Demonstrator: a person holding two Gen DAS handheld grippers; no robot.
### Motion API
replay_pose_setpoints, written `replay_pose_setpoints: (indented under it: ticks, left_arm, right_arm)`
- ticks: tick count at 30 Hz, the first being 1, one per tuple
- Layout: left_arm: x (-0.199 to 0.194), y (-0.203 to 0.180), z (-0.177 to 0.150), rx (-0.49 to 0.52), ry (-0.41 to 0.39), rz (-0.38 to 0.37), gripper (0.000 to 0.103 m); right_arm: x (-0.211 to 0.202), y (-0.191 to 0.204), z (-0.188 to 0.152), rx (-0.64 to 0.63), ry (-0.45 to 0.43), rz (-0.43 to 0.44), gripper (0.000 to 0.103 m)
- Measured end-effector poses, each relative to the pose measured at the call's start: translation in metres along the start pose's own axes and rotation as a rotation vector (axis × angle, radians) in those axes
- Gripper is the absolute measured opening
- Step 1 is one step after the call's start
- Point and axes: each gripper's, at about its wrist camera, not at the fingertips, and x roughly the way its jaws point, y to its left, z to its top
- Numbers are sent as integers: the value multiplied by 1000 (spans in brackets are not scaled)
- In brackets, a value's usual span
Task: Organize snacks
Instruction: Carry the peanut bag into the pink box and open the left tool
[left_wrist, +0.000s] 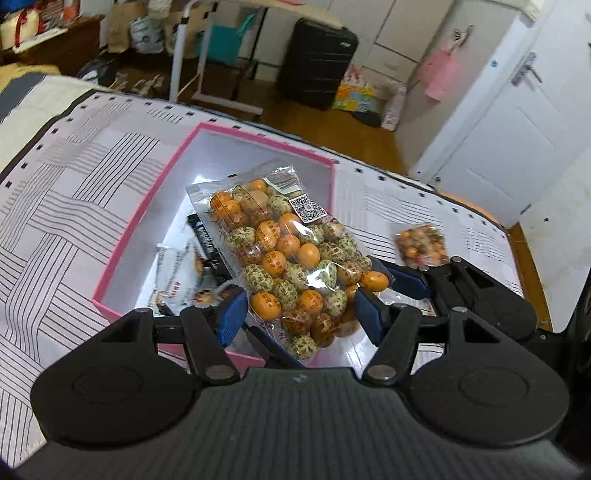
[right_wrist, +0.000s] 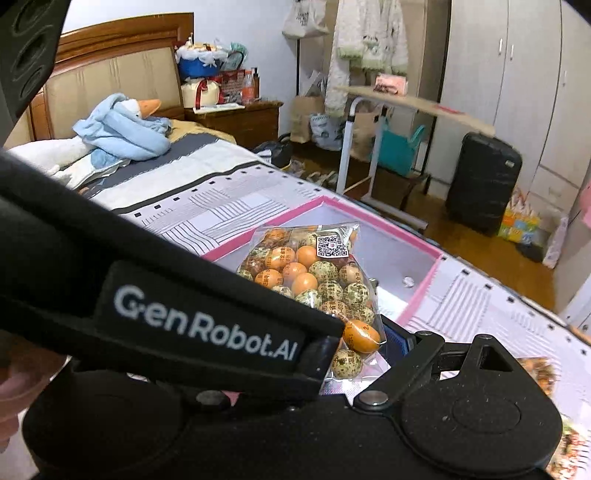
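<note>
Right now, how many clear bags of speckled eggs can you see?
2. One egg bag hangs above the pink box; the second bag lies on the bedspread to the box's right. Others may be hidden.

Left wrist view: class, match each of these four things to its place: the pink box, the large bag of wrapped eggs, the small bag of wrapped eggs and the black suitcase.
Things:
1. pink box
2. large egg bag
3. small egg bag
4. black suitcase

Places:
A. standing on the wooden floor
B. lying flat on the striped bedspread, outside the box
C. raised, partly over the box
D. open on the bedspread, with packets inside

Pairs: 1-D, 2-C, 3-B, 4-A
</note>
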Motion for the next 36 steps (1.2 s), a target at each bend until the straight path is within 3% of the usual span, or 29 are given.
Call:
replay_pose_setpoints:
  ticks: [13, 17, 22, 36]
  left_arm:
    - [49, 42, 3, -84, 86, 42, 63]
    - [59, 47, 2, -110, 83, 43, 64]
    - [46, 31, 1, -23, 35, 79, 64]
    - [-10, -23, -9, 179, 6, 19, 69]
  right_arm:
    - [63, -8, 2, 47, 116, 88, 95]
    - [66, -8, 2, 26, 93, 59, 96]
    - [52, -9, 6, -4, 87, 48, 97]
    - [-34, -35, -7, -19, 29, -35, 97]
